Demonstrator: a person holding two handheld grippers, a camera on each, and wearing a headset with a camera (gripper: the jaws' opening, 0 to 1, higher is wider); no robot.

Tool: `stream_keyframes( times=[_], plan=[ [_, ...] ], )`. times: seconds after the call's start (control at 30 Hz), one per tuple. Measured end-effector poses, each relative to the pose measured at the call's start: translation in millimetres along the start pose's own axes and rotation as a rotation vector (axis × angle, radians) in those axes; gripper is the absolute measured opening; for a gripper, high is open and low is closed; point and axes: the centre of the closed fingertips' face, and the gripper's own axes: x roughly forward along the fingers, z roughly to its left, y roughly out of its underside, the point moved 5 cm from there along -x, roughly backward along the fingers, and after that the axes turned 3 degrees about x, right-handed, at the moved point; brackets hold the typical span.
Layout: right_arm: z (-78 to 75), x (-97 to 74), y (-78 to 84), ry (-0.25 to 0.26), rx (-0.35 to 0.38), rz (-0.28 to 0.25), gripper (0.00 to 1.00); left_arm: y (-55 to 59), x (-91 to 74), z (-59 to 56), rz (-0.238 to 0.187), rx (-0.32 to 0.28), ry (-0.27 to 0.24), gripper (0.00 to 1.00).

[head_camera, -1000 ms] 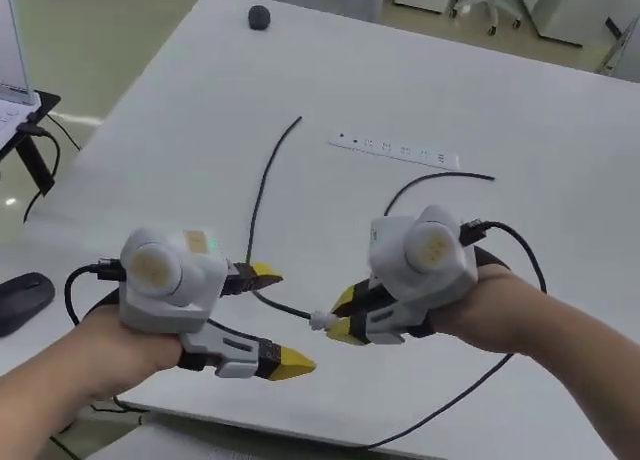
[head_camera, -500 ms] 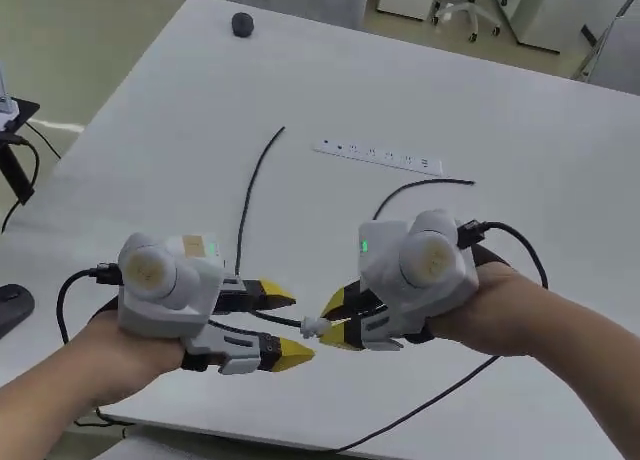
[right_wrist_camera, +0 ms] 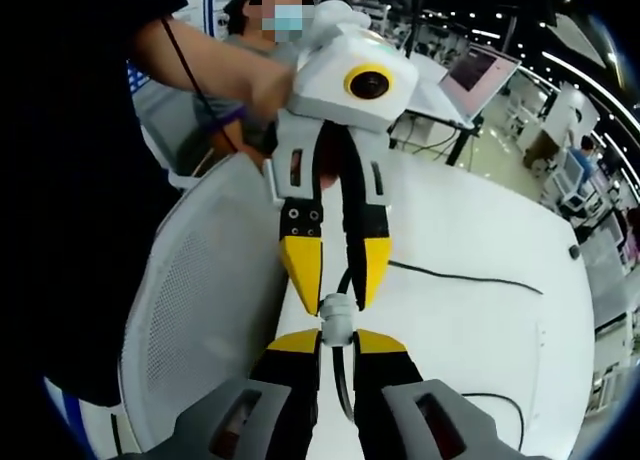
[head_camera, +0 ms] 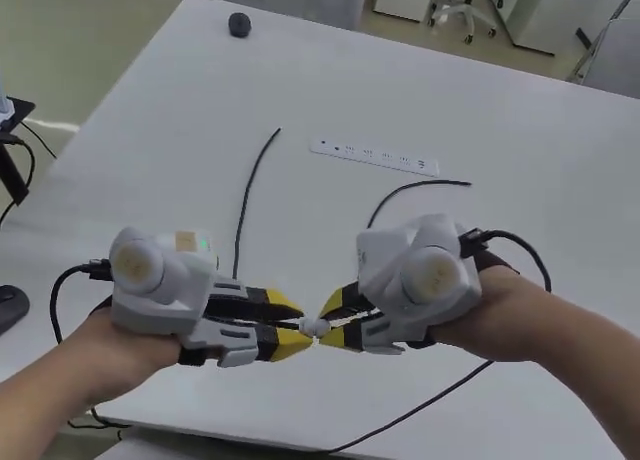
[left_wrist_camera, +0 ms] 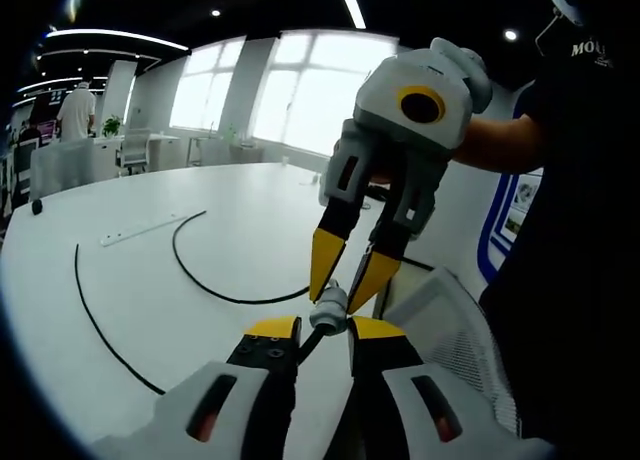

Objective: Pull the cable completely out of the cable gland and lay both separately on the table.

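- White table (head_camera: 500,100): your work surface. The white power strip (head_camera: 372,158) lying flat on it is the reference for every place below.
- Right gripper (head_camera: 328,323): well nearer to you than the strip, by the table's near edge. Its jaws are closed onto one end of the cable gland.
- Left gripper (head_camera: 300,326): also well nearer to you than the strip, meeting the right gripper tip to tip from the left. The jaws are narrowed to roughly the gland's width. The cable passes between them and the tips sit at the gland's other end. Whether they press on anything cannot be told.
- Black cable (head_camera: 245,195): threaded through the gland. One stretch lies on the table left of the strip; another curves just nearer to you than the strip's right end.
- Dark round object (head_camera: 239,24): far beyond the strip's left end.
- Cable gland (head_camera: 315,327): small and white, between the two sets of tips, well nearer to you than the strip's left end.
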Motion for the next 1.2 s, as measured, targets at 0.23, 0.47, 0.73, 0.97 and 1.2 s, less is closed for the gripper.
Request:
stream_keyframes(
  times=[0.23, 0.47, 0.73, 0.97, 1.2],
  plan=[
    [3.4, -1.3, -0.4, -0.003, -0.05, -0.001, 0.06, -0.9, 2.4, -4.6, -0.025, 0.017, 0.028, 0.17],
    [0.7, -3.3, -0.7, 0.03, -0.091, -0.023, 0.07, -5.2, -0.1, -4.4, -0.04, 0.017, 0.013, 0.16],
    [-3.8, -9.6, 1.6, 0.033, 0.036, -0.107, 0.11, -12.8, -2.3, -9.0, -0.012, 0.023, 0.003, 0.16],
    [-14.3, -21.4, 8.7, -0.043, 0.323, -0.266, 0.1, -16.4, -3.2, -6.4, -0.01, 0.106, -0.02, 0.15],
    [-23.3, -24.1, 13.3, -0.23, 0.621, -0.452, 0.16, -19.9, 0.3, -5.5, 0.004, 0.197, -0.02, 0.15]
  ],
)
